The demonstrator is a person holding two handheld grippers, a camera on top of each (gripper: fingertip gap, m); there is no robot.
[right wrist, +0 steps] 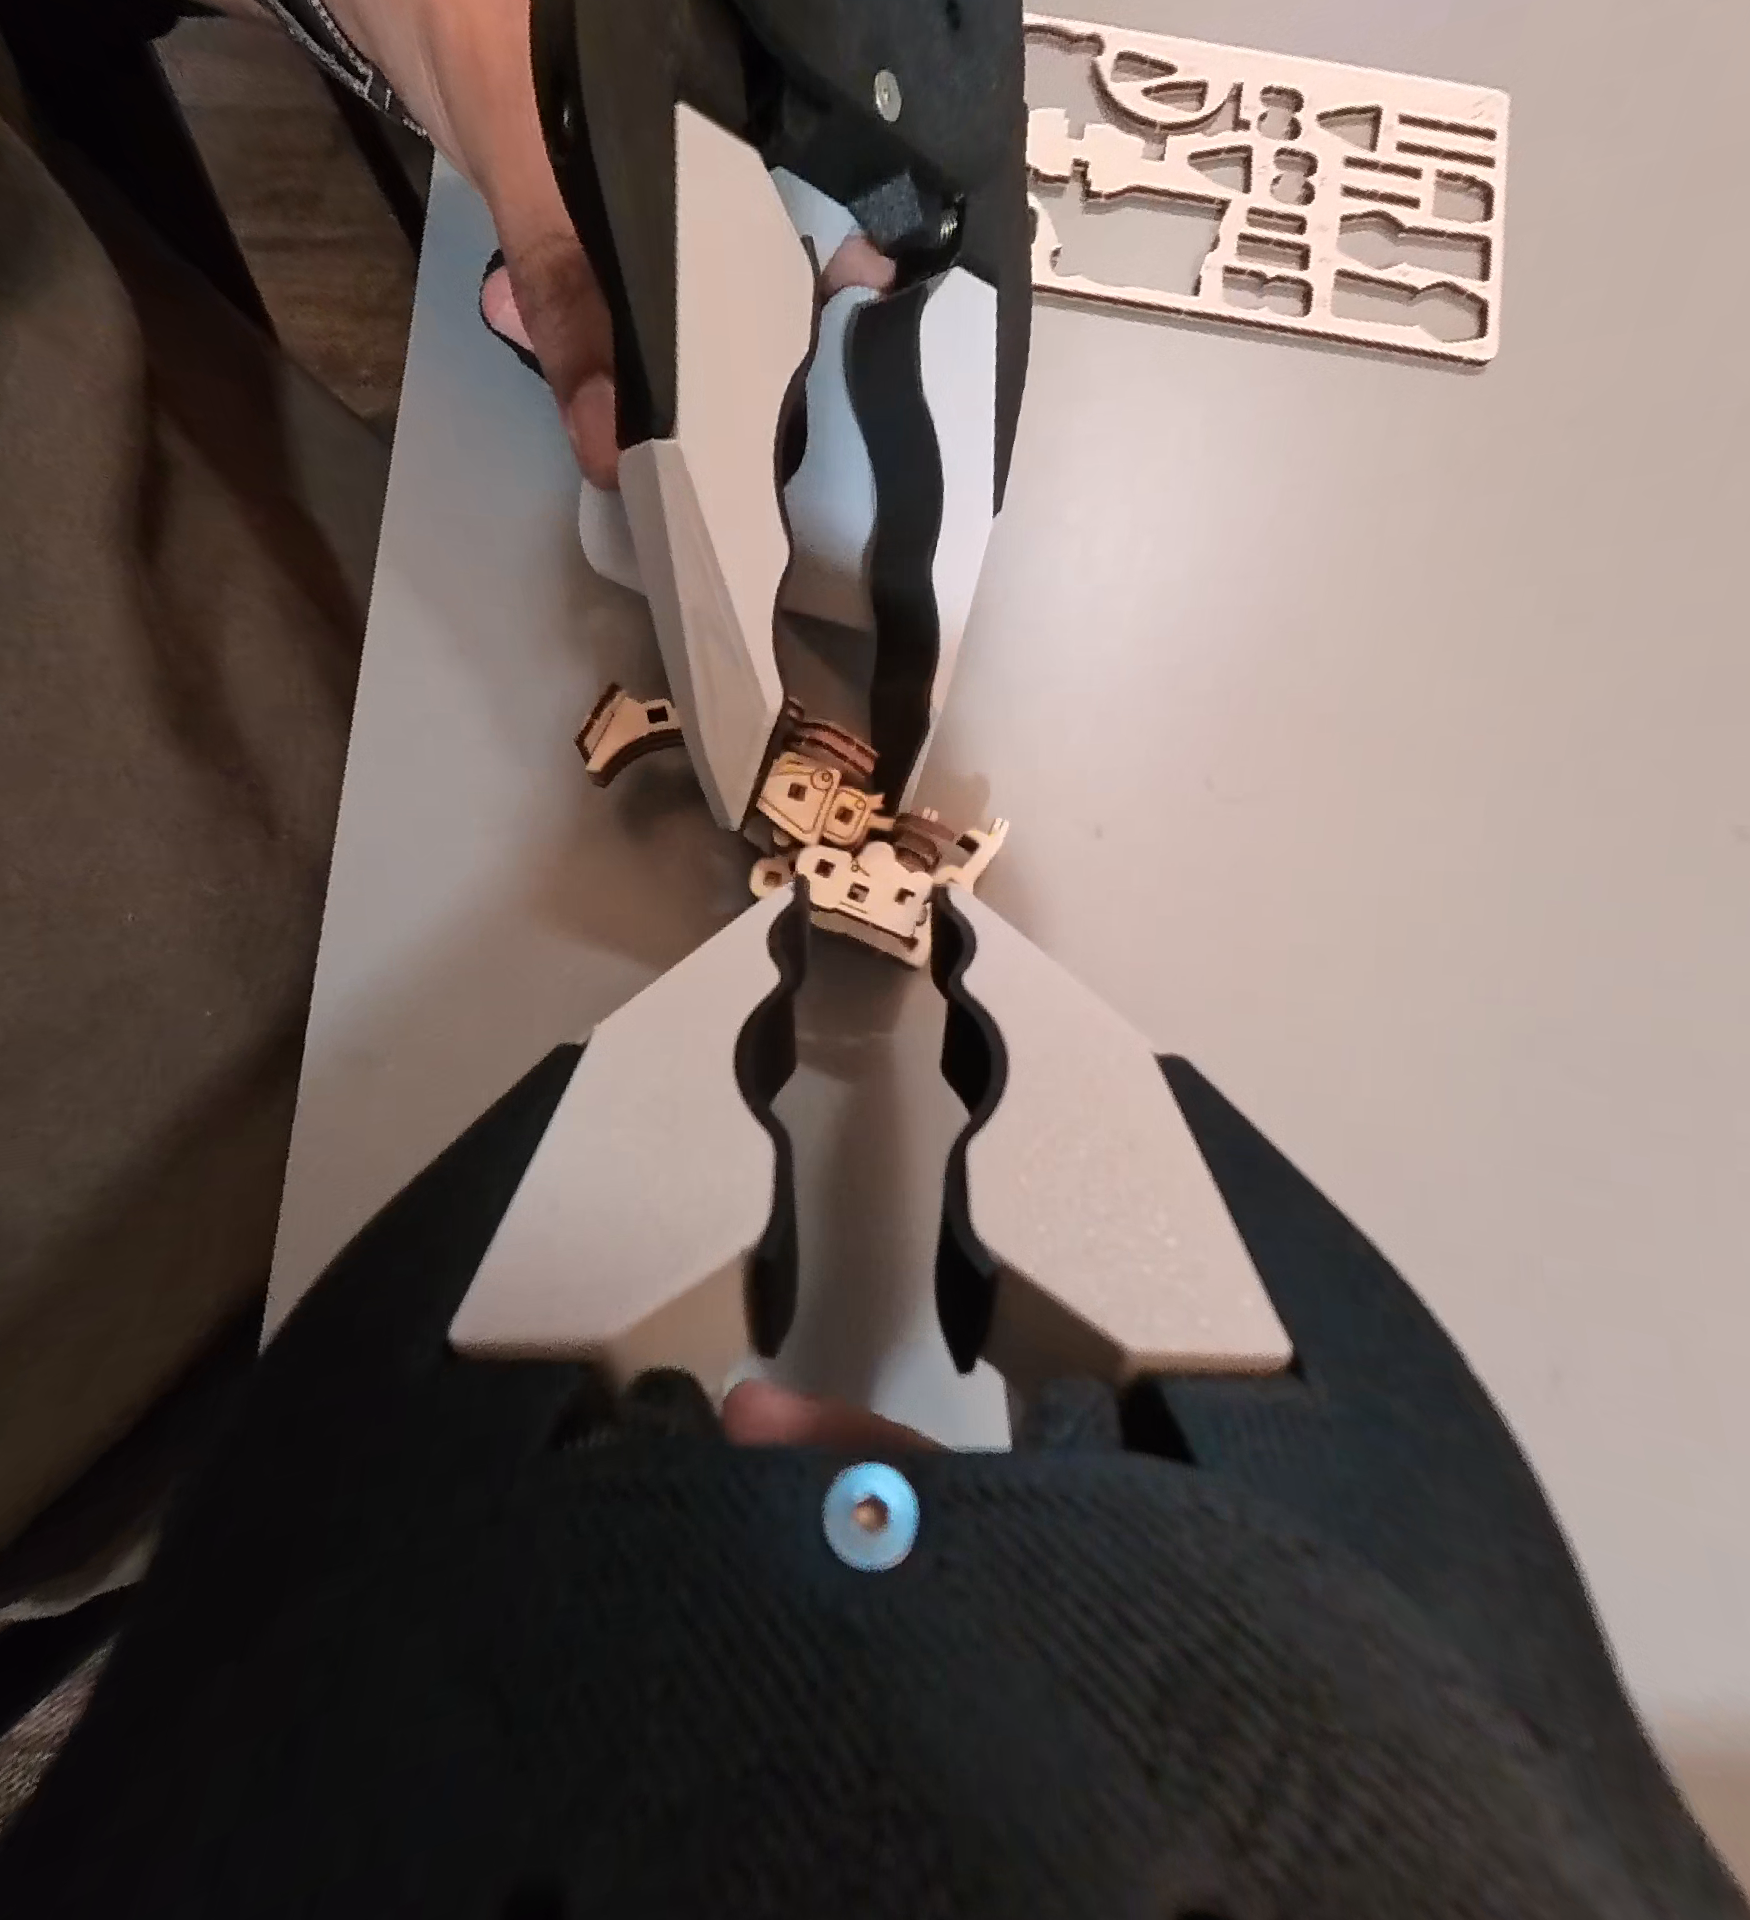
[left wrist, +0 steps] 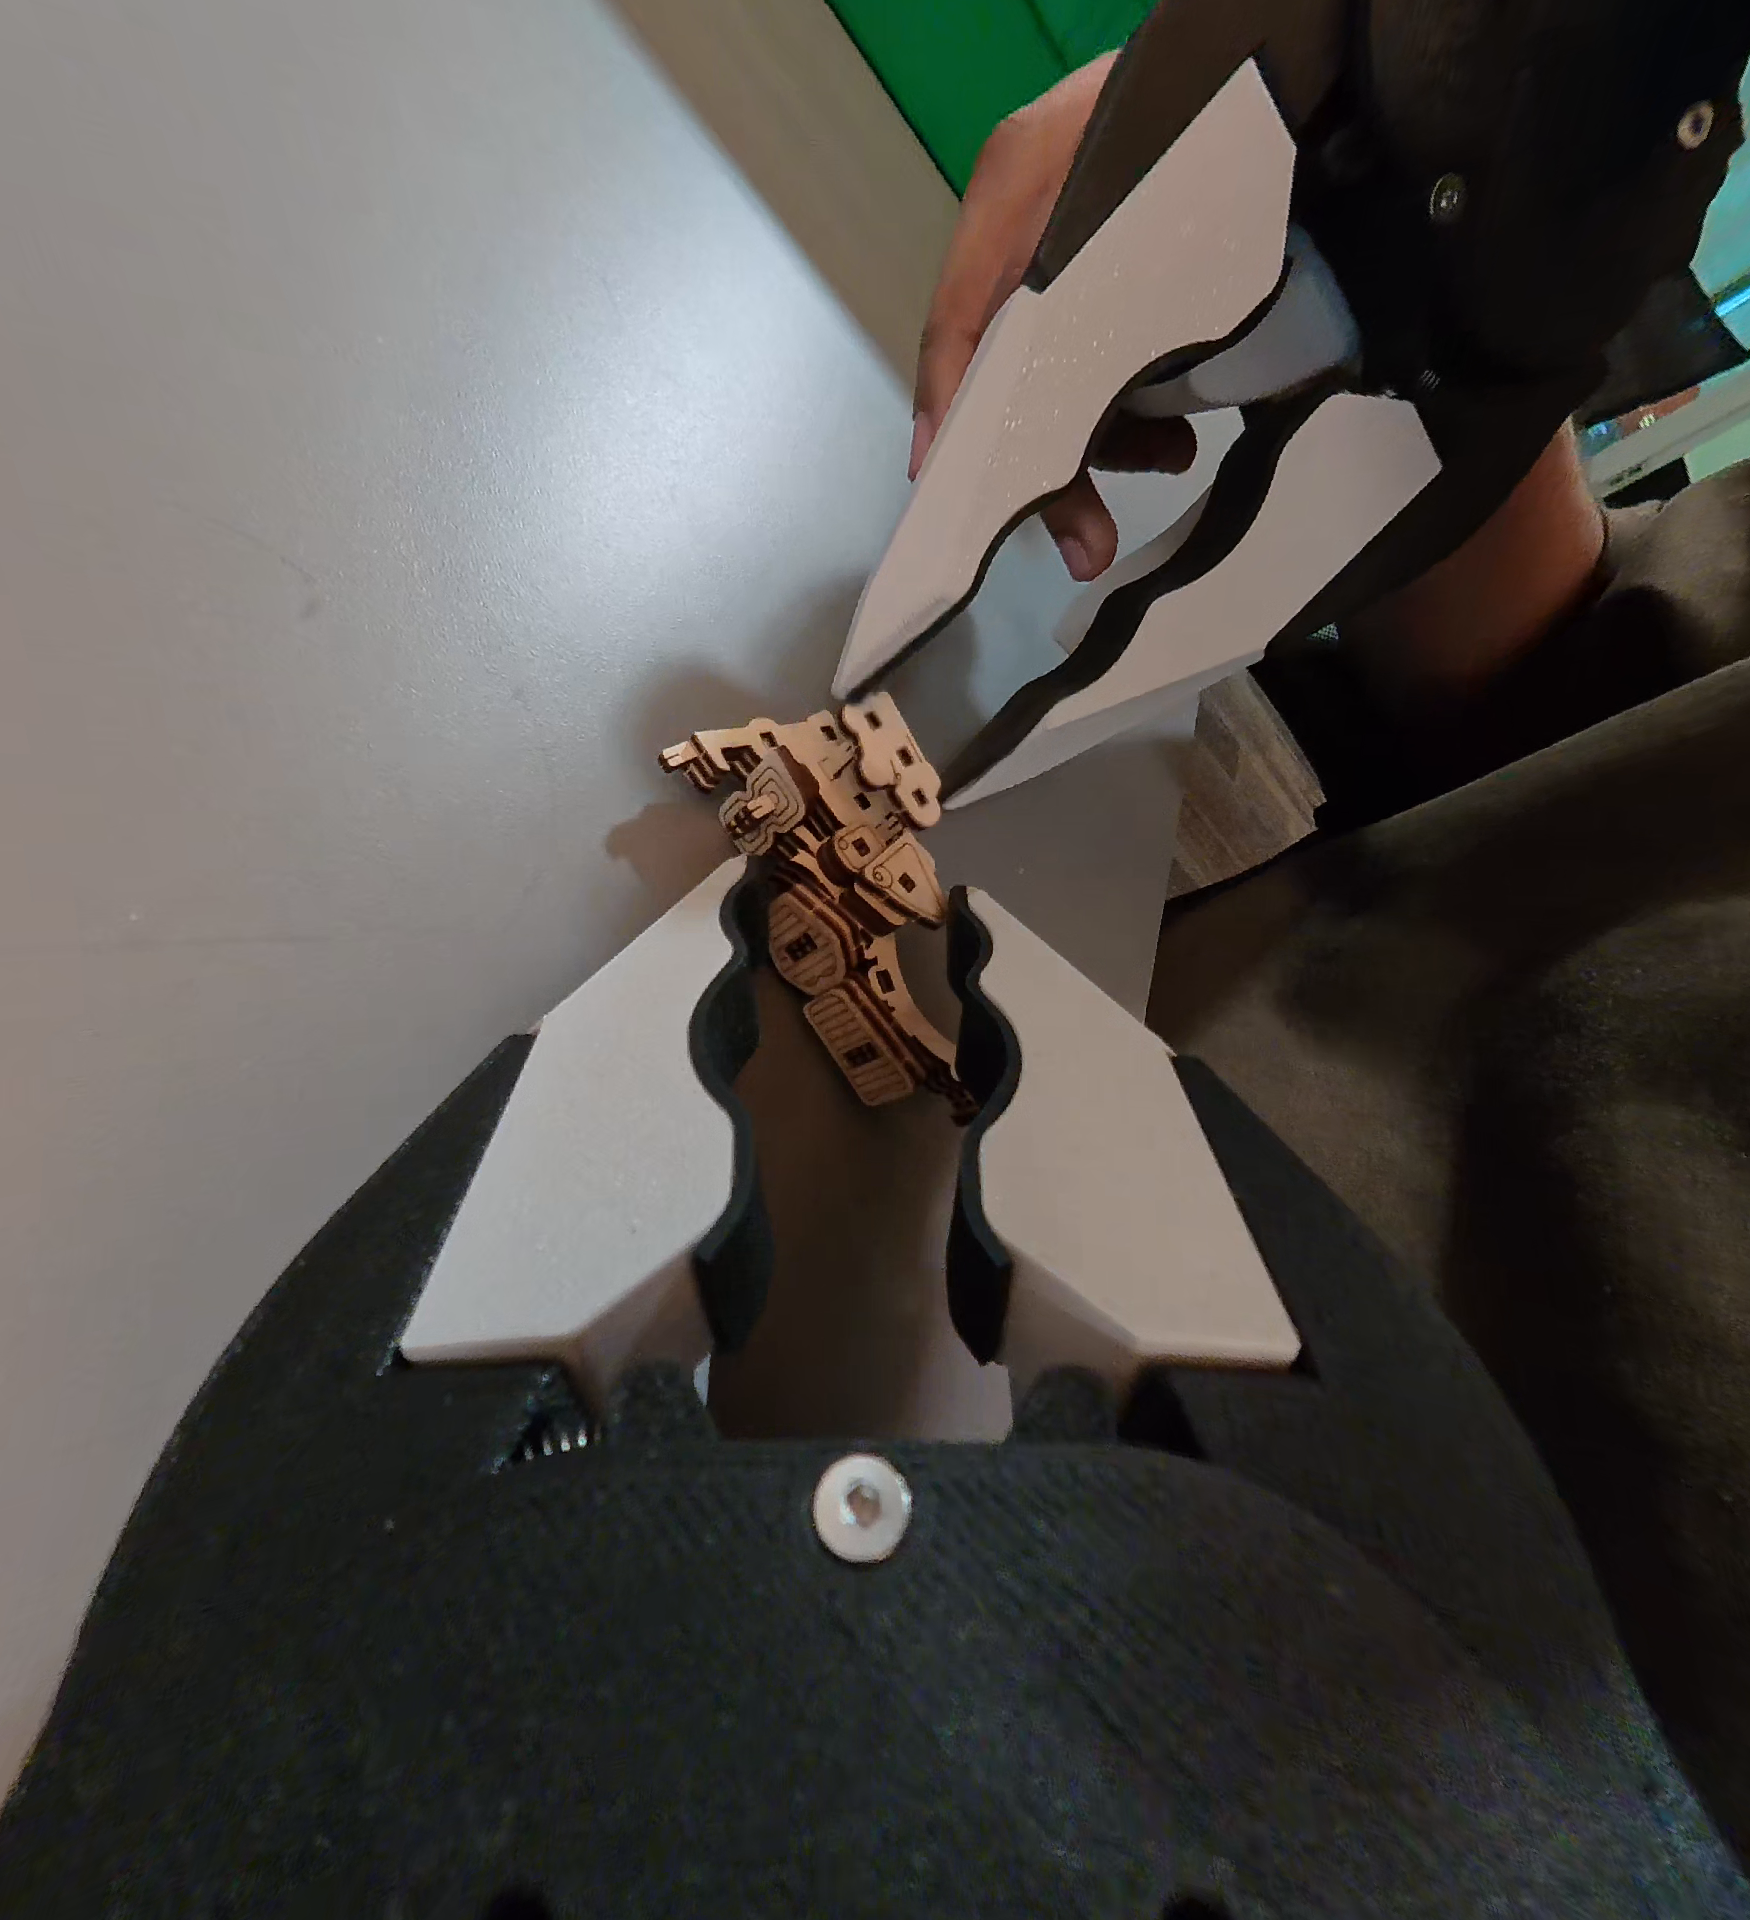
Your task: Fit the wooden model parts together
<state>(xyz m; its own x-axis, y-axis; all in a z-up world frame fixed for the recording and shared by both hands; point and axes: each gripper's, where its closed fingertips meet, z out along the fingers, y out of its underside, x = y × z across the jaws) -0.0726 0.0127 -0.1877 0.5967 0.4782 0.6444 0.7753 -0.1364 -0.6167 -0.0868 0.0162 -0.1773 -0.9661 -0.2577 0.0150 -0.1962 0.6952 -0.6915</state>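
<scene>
Left gripper (left wrist: 845,904): fingers pinch the wooden model (left wrist: 829,883) near their tips; its lower body runs back between the two fingers.
Right gripper (right wrist: 871,899): tips closed on a small flat wooden part (right wrist: 866,894), pressed against the model's upper end.
Wooden model: held just above the grey table (left wrist: 279,520), directly between the two opposed gripper tips.
Loose curved piece (right wrist: 627,743): lies on the table, beside the left gripper's finger.
Punched-out parts sheet (right wrist: 1370,197): flat on the table, well beyond the right gripper's tips.
</scene>
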